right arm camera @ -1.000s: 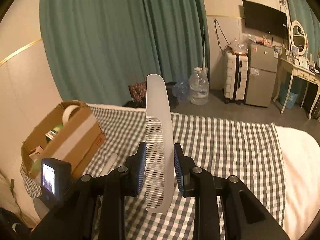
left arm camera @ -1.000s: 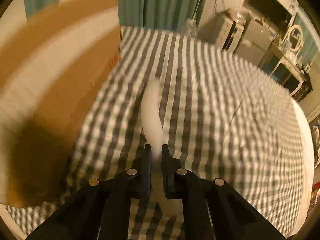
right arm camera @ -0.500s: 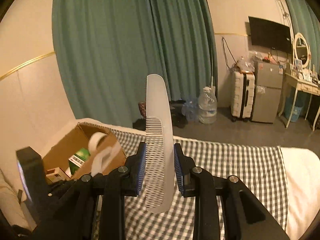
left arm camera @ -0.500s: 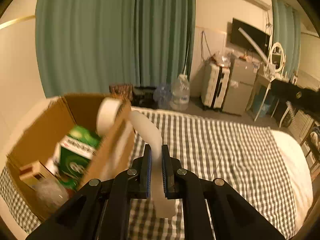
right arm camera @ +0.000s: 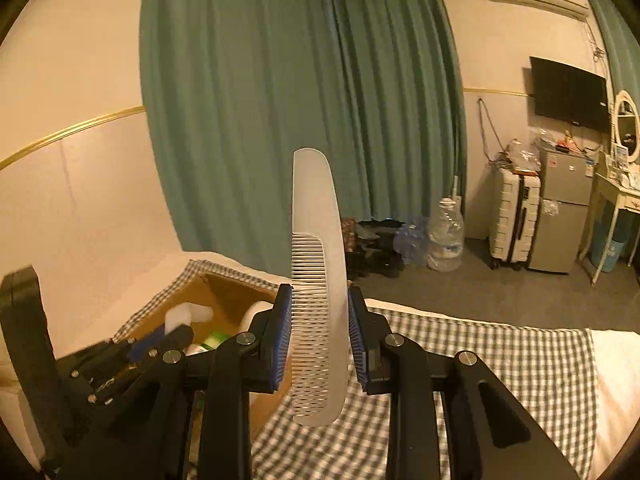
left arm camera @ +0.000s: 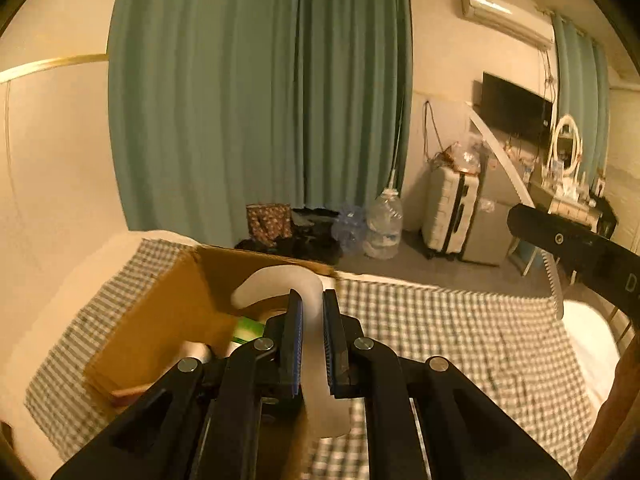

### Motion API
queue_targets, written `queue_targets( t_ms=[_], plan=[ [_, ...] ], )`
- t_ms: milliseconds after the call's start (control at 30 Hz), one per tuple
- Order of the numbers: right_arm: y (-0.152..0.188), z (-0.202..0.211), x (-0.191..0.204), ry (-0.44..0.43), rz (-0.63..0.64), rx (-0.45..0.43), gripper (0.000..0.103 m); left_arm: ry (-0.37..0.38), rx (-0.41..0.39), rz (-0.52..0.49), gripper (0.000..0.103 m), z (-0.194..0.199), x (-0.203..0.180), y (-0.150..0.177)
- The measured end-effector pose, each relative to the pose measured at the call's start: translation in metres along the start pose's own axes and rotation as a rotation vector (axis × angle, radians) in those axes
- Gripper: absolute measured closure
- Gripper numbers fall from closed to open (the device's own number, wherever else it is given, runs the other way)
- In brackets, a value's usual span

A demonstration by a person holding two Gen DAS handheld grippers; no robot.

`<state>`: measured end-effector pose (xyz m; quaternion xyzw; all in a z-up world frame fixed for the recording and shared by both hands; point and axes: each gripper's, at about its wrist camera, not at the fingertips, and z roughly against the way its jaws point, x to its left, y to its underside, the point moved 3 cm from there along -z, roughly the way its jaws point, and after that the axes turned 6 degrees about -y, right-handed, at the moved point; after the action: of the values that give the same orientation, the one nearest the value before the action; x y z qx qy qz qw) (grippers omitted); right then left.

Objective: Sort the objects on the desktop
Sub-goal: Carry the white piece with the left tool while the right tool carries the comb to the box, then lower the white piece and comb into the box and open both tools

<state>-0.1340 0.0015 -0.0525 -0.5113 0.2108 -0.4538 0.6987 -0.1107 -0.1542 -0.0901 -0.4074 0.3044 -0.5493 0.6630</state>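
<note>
Landmark: open brown cardboard box (left arm camera: 168,320) on the grey-white checked cloth (left arm camera: 460,340).

Left gripper (left arm camera: 311,344) is clamped tight on a frosted white curved plastic piece (left arm camera: 280,280), hooked end out over the box opening, lower end hanging below the fingers. Right gripper (right arm camera: 318,328) is pinching a translucent white plastic comb (right arm camera: 318,280) across spine and teeth, upright, just right of the box and above the cloth.

Risks, as I judge them:
- Comb is gripped on thin teeth, so it could pivot or slip if swung toward the box.
- Both grippers close at the box mouth, collision likely.
- The curved piece may catch the box wall and land on the cloth.

Hard to see:
- Box contents mostly blocked; only a green-white packet (left arm camera: 250,326) and a white roll (right arm camera: 256,312) show.
- What the curved piece is, can't tell.
- Box front is behind the gripper bodies.
</note>
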Motion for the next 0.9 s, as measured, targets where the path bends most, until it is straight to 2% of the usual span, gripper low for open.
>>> queue_targets(
  t_ms=[100,300,433,600,733,900],
  plan=[
    [-0.001,-0.010,0.018,-0.027,0.015,0.006,0.077,-0.032,0.001,0.002,0.094,-0.001,0.024,-0.003],
    [0.007,-0.039,0.052,-0.082,0.035,0.037,0.077,-0.103,0.031,0.069,0.094,-0.011,0.082,-0.003],
    [0.016,-0.061,0.072,-0.109,0.042,0.068,0.077,-0.153,0.068,0.082,0.094,-0.022,0.114,0.005],
    [0.033,-0.092,0.094,-0.157,0.046,0.128,0.077,-0.130,0.131,0.103,0.094,-0.041,0.126,0.022],
    [0.050,-0.115,0.108,-0.183,0.046,0.177,0.077,-0.102,0.169,0.082,0.094,-0.053,0.125,0.031],
    [0.068,-0.147,0.116,-0.181,0.043,0.250,0.077,-0.086,0.209,0.060,0.094,-0.069,0.124,0.041]
  ],
)
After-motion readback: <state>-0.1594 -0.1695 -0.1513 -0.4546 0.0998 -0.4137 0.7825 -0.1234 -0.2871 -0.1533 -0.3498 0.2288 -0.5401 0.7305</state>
